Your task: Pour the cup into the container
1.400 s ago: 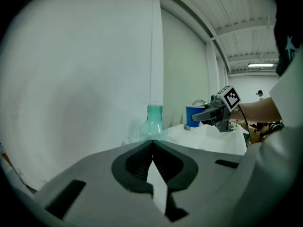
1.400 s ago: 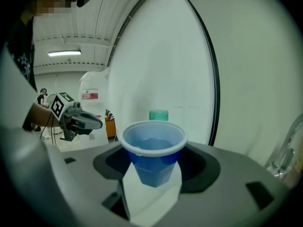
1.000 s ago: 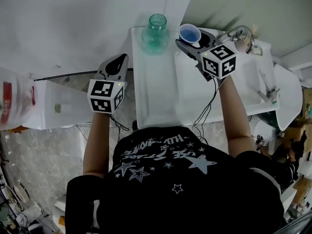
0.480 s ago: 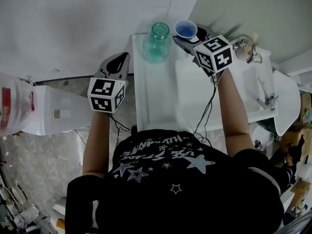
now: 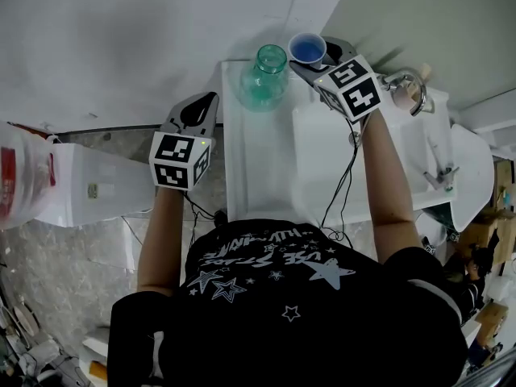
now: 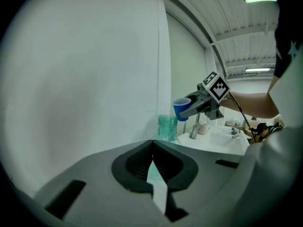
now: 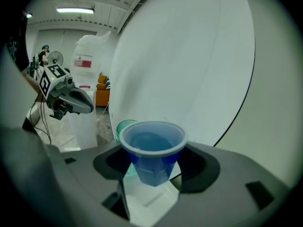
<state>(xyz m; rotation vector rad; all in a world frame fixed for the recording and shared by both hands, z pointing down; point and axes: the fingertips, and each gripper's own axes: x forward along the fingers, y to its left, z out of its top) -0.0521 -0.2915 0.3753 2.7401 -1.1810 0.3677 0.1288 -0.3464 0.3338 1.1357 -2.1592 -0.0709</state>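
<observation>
White counter (image 5: 258,164): teal jar (image 5: 264,79); right tool (image 5: 311,61) grips part-full blue cup (image 5: 307,49); left tool (image 5: 208,100) clenched

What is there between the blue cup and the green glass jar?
Nothing. In the head view the gap between the blue cup and the green glass jar is bare, and the left gripper view shows the same.

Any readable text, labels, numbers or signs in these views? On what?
Nothing reads cleanly.
Shirt print: upside down, too blurred to quote.
Red label on the white bag: too small to read.
Square markers on the cubes: patterns only, no letters.
</observation>
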